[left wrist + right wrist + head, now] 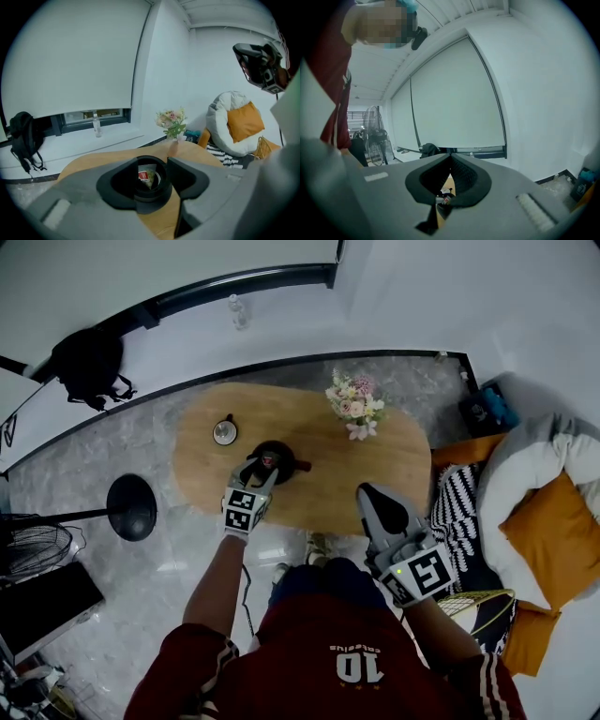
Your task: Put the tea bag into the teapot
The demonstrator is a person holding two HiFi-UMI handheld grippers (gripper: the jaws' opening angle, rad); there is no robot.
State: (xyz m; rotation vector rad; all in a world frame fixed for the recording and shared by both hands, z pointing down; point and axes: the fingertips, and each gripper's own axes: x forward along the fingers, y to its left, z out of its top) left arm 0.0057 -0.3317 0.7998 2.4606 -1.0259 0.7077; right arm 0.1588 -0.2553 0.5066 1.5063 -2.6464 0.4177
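While left gripper (263, 466) jaws gape above teapot (152, 193), tea bag (147, 176) lies half-hidden inside; right gripper (366, 491) closed, empty.

We see a black teapot (289, 461) on a light wooden table (394, 474), with a pale, red-tagged tea bag (149, 177) inside. The left gripper (262, 468) and right gripper (366, 490) are grey, with black-and-white square markers. The flowers (354, 405) are pink and cream, the cushion (553, 531) orange, and the rug (459, 507) black-and-white striped.
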